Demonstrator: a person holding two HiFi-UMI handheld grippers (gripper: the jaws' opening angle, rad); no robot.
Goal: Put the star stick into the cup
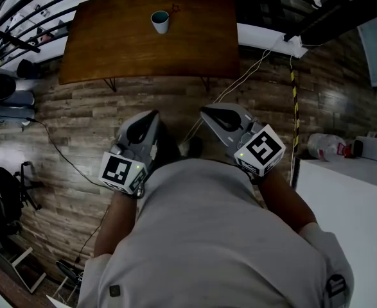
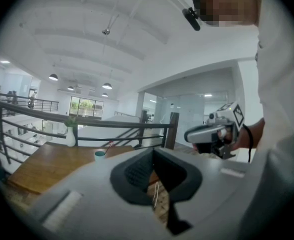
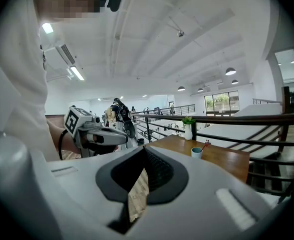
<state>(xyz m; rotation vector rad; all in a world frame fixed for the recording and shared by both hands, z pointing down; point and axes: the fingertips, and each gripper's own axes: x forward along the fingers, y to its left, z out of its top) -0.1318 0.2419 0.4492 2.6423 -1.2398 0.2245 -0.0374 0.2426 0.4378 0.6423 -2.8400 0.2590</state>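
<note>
Head view: the left tongs (image 1: 151, 115) and right tongs (image 1: 206, 111) are held side by side close to the person's body, over the plank floor (image 1: 79, 127). Far ahead on the wooden tabletop (image 1: 111, 50) sits the cup (image 1: 160, 22), well apart from both. The star stick (image 1: 174, 8) pokes out past its right rim.

Left gripper view: the left tongs (image 2: 156, 181) are closed to a thin slit with nothing between them, only floor showing through. The cup (image 2: 100, 154) is far off to the left, the stick (image 2: 109, 146) leaning out of it.

Right gripper view: the right tongs (image 3: 138, 178) are also pressed together and empty. The cup (image 3: 197, 152) stands on the far tabletop (image 3: 227, 156), and the star stick (image 3: 206, 145) rises from it, tilted right.
</note>
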